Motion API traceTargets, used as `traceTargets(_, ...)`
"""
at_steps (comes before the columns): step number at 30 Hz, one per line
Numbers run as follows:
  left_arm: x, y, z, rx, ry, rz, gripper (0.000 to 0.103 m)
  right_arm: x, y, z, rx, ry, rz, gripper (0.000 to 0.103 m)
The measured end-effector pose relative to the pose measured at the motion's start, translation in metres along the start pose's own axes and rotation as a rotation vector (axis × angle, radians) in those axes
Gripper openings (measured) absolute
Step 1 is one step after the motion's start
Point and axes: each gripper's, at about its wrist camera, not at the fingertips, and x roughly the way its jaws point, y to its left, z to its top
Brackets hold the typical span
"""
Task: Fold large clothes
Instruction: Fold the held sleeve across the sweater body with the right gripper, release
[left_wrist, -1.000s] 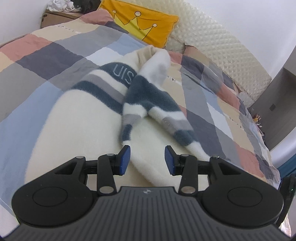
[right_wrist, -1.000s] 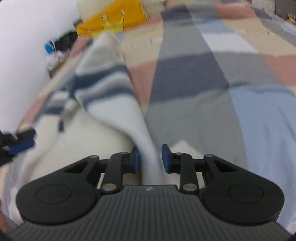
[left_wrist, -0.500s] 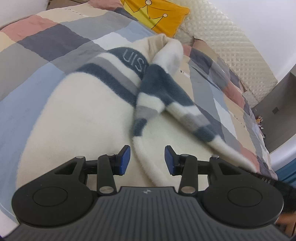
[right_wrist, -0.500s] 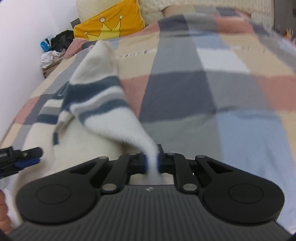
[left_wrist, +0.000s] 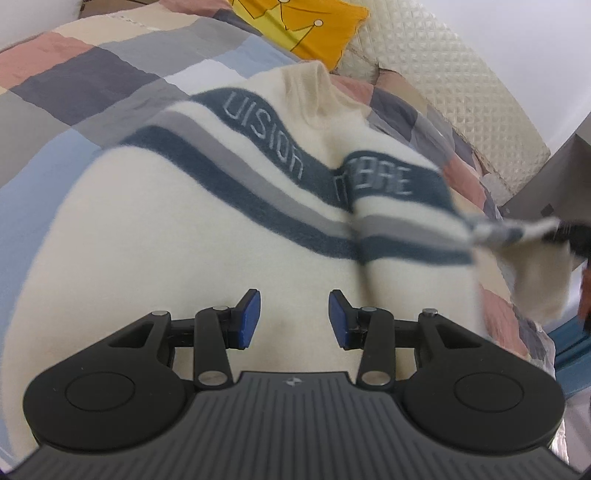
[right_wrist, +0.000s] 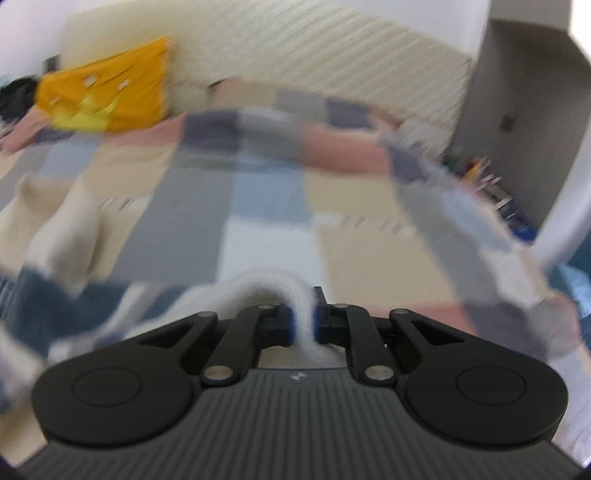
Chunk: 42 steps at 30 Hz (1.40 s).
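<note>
1. Sweater, cream fleece with navy and grey chest stripes and pale lettering, lies spread on the patchwork bedspread, collar toward the head of the bed.
2. Its near hem runs under the left gripper, toward the foot edge of the bed; its left side edge curves along the light blue and grey patches.
3. The left gripper hangs over the lower body of the sweater with its blue pads apart and nothing between them.
4. The right sleeve is stretched out sideways from the shoulder toward the right edge of the bed, lifted clear of the bedspread, its cuff end drooping.
5. The right gripper has its jaws clamped on a fold of white fleece from that sleeve; the cloth arches up over the pads and trails away to the left.
6. In the right wrist view, heavily blurred, open bedspread lies ahead of the held cloth up to the quilted headboard.
7. A yellow crown cushion leans at the head of the bed, well apart from the collar.
8. A grey cabinet stands beyond the right edge of the bed, near the far corner.
</note>
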Motion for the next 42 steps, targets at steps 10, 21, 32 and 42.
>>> traceTargets(10,0.018,0.006,0.007,0.032,-0.001,0.035,0.046,0.069,-0.013,0.081,-0.224,-0.125,-0.215,0.012)
traceTargets(21,0.035,0.003,0.006,0.063,0.025,0.036,0.046,0.13,-0.038,-0.055,-0.149,-0.019,-0.164,0.012)
traceTargets(32,0.023,0.009,0.007,0.019,0.012,0.021,0.046,0.075,-0.011,-0.138,-0.203,-0.067,0.124,0.013)
traceTargets(42,0.029,0.003,0.003,0.045,0.057,-0.022,0.046,0.052,-0.007,-0.159,-0.095,0.001,0.271,0.028)
